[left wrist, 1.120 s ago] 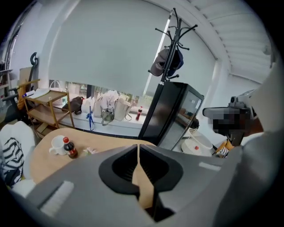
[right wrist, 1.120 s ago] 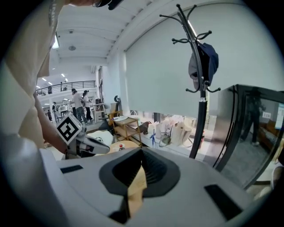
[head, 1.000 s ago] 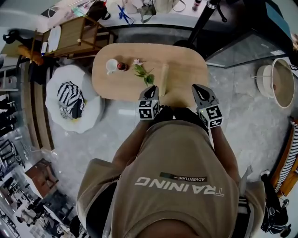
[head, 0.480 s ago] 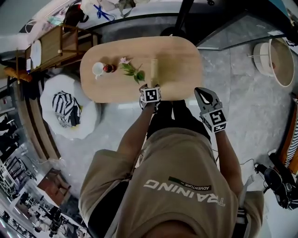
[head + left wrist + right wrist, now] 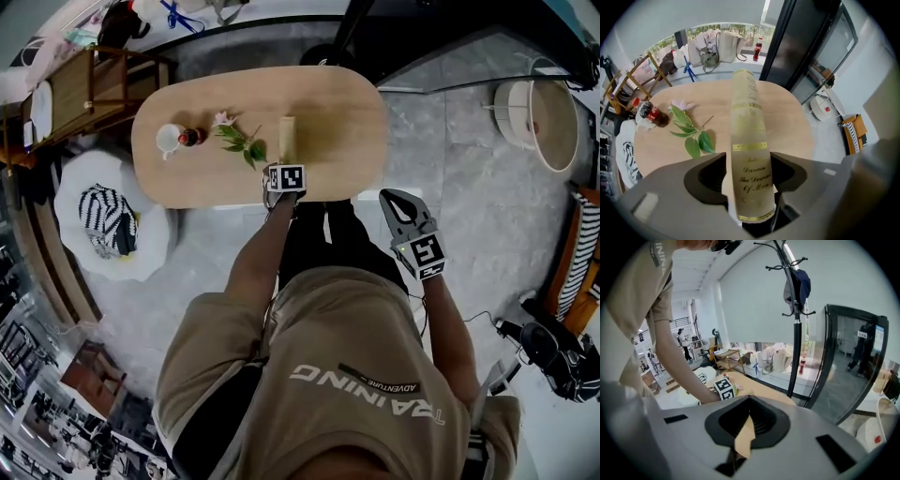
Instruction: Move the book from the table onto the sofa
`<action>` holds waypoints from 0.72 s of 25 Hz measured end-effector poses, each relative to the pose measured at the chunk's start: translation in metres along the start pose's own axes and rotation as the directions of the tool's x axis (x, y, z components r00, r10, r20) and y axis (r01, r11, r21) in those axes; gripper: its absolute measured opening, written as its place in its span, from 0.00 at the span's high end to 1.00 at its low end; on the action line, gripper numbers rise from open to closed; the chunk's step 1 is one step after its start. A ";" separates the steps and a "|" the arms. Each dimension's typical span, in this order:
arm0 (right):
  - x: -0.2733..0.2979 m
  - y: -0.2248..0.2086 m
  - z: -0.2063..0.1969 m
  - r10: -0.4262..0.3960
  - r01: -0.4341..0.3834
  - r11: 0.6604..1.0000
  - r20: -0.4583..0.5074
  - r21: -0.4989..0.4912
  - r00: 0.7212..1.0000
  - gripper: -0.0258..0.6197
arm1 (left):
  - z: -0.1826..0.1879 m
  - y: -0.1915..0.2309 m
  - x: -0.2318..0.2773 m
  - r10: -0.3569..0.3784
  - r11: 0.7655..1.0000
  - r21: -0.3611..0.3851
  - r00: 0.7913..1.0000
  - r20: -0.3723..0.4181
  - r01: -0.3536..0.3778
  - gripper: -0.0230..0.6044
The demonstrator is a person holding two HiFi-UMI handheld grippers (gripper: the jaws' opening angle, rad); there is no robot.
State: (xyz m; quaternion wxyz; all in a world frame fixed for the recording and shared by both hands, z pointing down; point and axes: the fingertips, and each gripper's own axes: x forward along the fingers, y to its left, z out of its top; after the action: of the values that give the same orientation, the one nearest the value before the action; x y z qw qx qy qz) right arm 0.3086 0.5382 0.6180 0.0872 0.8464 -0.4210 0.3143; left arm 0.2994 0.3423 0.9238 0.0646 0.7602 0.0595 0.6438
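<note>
A pale, cream-covered book stands on its edge on a light wooden oval table, spine upward, about midway along the table's length and running from near the centre toward the edge closest to the person. In the left gripper view the book's spine carries gold bands and gold lettering. The left gripper points steeply down over the end of the book nearest the person. Its jaws have just been opening and now stand apart on either side of the spine. The book is between them, with a sliver of tabletop showing between it and the left jaw, so the left gripper does not clamp it. Just to the left of the book on the table lies a flower sprig with green leaves and a pink bloom. Further toward the table's left end is a small red-labelled drink bottle touching a white cup. The right gripper is held off the table, beyond its near edge and above the grey floor, to the right of the person's legs. In the right gripper view the right gripper's jaws meet at the tips and hold nothing, with only a thin wedge of tabletop showing between them. On the floor beyond the table's left end sits a round white seat with a black-and-white striped cloth on it.
</note>
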 end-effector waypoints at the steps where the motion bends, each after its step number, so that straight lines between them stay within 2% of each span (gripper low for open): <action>1: 0.001 0.000 0.002 0.008 -0.008 1.000 -0.001 -0.014 1.000 0.95 | -0.001 0.001 0.003 0.005 1.000 -0.012 1.000 -0.011 -0.005 0.56; 3: 0.000 -0.003 0.006 0.015 -0.015 0.999 -0.003 -0.034 1.000 0.95 | -0.007 0.001 0.009 0.005 0.999 -0.045 0.999 -0.038 -0.006 0.56; 6: -0.001 -0.010 0.009 0.011 -0.011 0.999 0.003 -0.036 1.000 0.95 | -0.012 0.001 0.015 0.001 0.998 -0.056 0.998 -0.065 -0.005 0.59; 10: -0.001 -0.021 0.006 -0.004 0.004 1.000 0.004 -0.011 1.000 0.95 | -0.009 0.005 0.012 0.014 0.998 -0.054 0.998 -0.057 -0.017 0.62; 15: -0.008 -0.022 -0.004 0.013 -0.013 1.000 -0.014 -0.008 1.000 0.95 | -0.018 -0.008 -0.001 -0.043 0.997 -0.067 0.998 -0.036 0.040 0.63; 18: -0.012 -0.018 -0.003 0.028 -0.028 0.999 -0.002 -0.027 1.000 0.95 | -0.031 -0.011 -0.018 -0.044 0.998 -0.056 0.999 -0.022 0.043 0.63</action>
State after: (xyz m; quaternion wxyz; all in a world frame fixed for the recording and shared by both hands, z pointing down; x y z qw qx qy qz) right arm 0.3154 0.5588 0.6153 0.0944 0.8389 -0.4369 0.3106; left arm 0.2662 0.3511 0.9091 0.0990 0.7491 0.0588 0.6524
